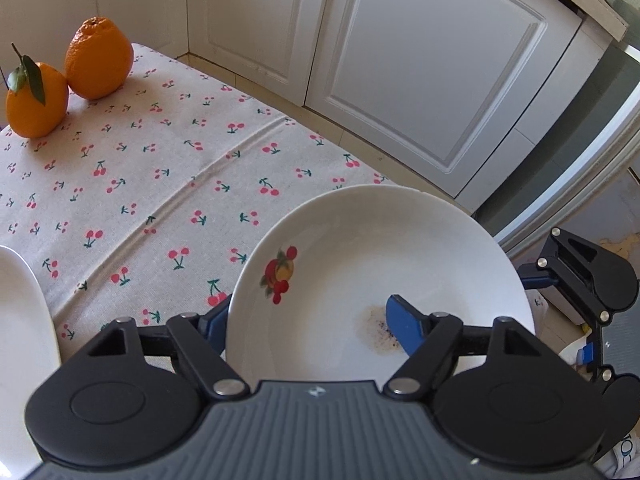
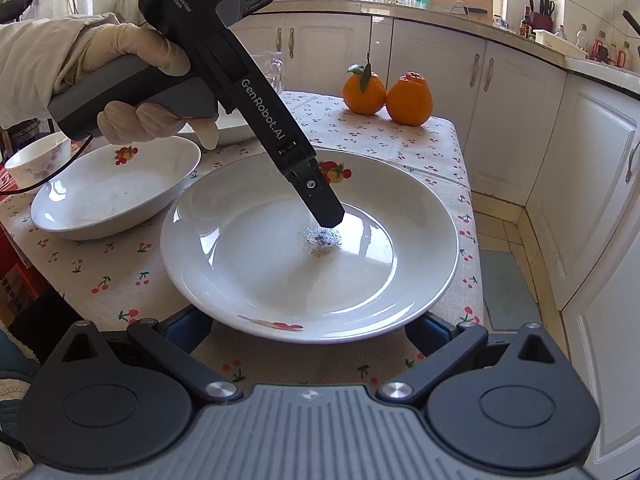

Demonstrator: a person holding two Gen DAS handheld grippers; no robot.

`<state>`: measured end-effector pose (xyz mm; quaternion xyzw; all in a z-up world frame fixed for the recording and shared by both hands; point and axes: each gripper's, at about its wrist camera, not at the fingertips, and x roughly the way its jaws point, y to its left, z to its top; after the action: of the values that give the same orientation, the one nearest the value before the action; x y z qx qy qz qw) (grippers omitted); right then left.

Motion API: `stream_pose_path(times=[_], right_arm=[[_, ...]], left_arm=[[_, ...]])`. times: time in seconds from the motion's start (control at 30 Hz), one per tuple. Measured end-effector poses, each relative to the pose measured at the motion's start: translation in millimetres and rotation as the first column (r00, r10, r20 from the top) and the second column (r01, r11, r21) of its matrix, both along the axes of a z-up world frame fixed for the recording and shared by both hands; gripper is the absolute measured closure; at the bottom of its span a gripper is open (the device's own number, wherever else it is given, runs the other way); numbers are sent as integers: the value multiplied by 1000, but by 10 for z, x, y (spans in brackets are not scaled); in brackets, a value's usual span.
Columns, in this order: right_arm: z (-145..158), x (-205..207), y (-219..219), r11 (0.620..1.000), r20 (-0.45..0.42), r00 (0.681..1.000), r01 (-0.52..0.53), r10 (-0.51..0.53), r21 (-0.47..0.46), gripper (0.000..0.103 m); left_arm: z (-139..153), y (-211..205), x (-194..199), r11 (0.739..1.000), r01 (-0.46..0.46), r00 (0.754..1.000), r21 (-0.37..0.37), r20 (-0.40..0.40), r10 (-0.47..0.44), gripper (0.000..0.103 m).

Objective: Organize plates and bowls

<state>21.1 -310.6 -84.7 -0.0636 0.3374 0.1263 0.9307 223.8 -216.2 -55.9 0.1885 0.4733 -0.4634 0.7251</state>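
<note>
A white plate (image 2: pixel 248 264) with fruit prints and a dark stain in its middle lies on the cherry-print tablecloth (image 2: pixel 120 268). My left gripper (image 1: pixel 308 326) is wide open; one blue finger (image 1: pixel 404 330) is over the plate (image 1: pixel 360 264), the other (image 1: pixel 216 320) outside its left rim. In the right wrist view the left gripper (image 2: pixel 324 208) reaches down to the plate's centre. My right gripper (image 2: pixel 308 332) is open, its fingers low on either side of the plate's near rim. A white bowl (image 2: pixel 112 196) sits to the left, with a smaller bowl (image 2: pixel 36 156) behind it.
Two oranges (image 2: pixel 386 94) stand at the table's far end, also in the left wrist view (image 1: pixel 68 76). A glass jug (image 2: pixel 274 70) stands behind the left gripper. White cabinets (image 2: pixel 520 140) run close along the table's right side. Another white dish (image 1: pixel 20 340) lies at the left.
</note>
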Motion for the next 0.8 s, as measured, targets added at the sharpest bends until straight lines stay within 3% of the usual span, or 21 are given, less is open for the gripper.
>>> stream_pose_path(times=[0.43, 0.8], right_arm=[[-19, 609, -225, 1000, -22, 1000, 1, -1, 19, 0], [-81, 791, -311, 999, -31, 999, 34, -34, 23, 0]], left_arm=[[47, -202, 565, 998, -36, 999, -42, 23, 37, 26], [-73, -319, 756, 997, -55, 998, -45, 12, 55, 26]])
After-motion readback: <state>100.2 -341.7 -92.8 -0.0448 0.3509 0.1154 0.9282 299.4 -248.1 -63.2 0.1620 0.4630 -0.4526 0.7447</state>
